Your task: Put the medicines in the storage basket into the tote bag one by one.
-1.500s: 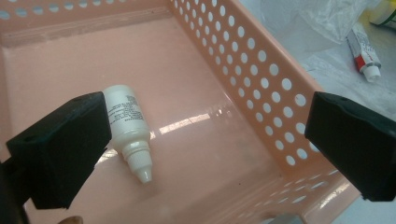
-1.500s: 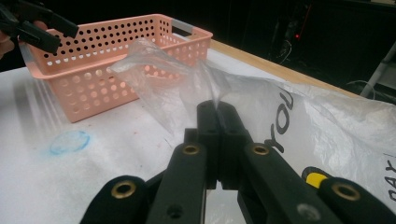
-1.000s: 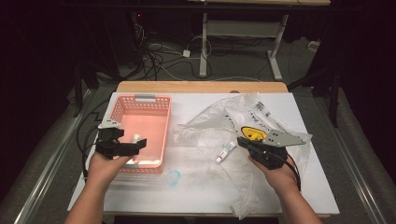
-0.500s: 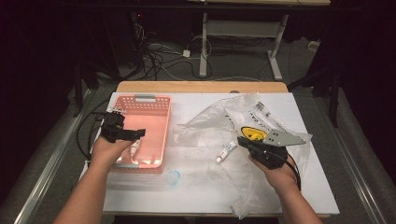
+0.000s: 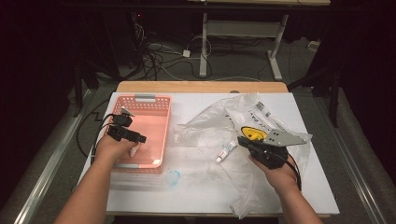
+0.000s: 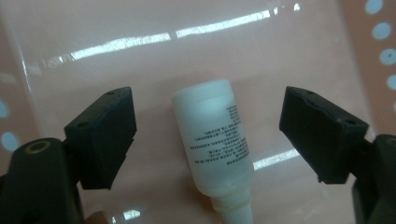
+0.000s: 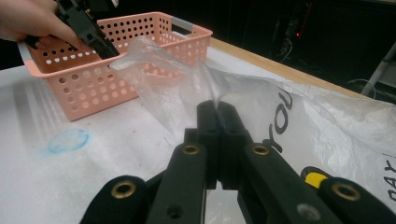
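**Bottle between my left tongs, bag edge pinched in my right**

Inside the pink basket [image 5: 148, 122], at the left of the tabletop [image 5: 196, 186], my left tongs [image 5: 135, 142] hang over a small white bottle [image 6: 215, 140] that lies flat on the basket floor. Seen along those tongs, the bottle sits midway between the two pads with clear pink floor on either side of it, its long axis running along my line of reach, blunt base away from me and nozzle toward me. The jaws stand apart and have just been closing in; neither pad touches the bottle. My left hand [image 5: 114, 144] comes over the basket's near-left rim with the tongs angled downward into it. This is the nearer hand by far.

Toward the middle, a small tube [image 5: 225, 151] lies on the clear plastic bag [image 5: 219, 126], just beside my right tongs [image 5: 243, 141]. Those are pressed together on a fold of the bag, which rises from their tips. My right hand [image 5: 275, 165] rests low on the bag at the right, tongs pointing toward the basket.
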Tool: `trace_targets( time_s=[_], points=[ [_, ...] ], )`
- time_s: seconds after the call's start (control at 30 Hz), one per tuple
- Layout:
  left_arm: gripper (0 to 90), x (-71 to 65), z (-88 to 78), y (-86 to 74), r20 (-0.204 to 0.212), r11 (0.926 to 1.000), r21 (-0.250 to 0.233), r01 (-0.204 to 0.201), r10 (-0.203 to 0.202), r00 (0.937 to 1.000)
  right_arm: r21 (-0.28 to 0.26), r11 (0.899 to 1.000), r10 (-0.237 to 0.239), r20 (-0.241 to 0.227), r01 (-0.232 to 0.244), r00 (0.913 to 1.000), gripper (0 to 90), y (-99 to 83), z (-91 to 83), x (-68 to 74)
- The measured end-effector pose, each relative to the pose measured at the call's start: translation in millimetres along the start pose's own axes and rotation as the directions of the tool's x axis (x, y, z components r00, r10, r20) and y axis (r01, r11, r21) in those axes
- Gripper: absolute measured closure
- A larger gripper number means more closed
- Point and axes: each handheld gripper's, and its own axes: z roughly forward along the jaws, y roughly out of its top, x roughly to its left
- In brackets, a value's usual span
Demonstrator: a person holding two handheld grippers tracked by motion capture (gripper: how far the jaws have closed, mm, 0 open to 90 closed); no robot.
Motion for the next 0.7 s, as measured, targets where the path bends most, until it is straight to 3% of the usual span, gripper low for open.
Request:
trace_targets(
  time_s=[0.23, 0.43, 0.7],
  points=[
    [34.3, -0.4, 6.1, 2.2, -0.007, 0.9979, 0.065, 0.002, -0.001, 1.0, -0.001, 1.0, 0.0, 0.0, 0.0, 1.0, 90.0, 0.1, 0.1, 0.2],
    [54.4, -9.1, 8.2, 2.2, -0.046, 0.9952, 0.069, -0.069, 0.073, 0.9963, -0.001, 1.0, 0.0, 0.001, 0.0, 1.0, 90.0, 0.1, 0.1, -0.2],
    [58.2, -15.7, 5.5, 0.7, -0.063, 0.9899, 0.033, -0.138, 0.139, 0.9882, -0.004, 1.0, 0.003, 0.003, -0.003, 1.0, 90.0, 0.6, -0.5, 0.3]
  ],
)
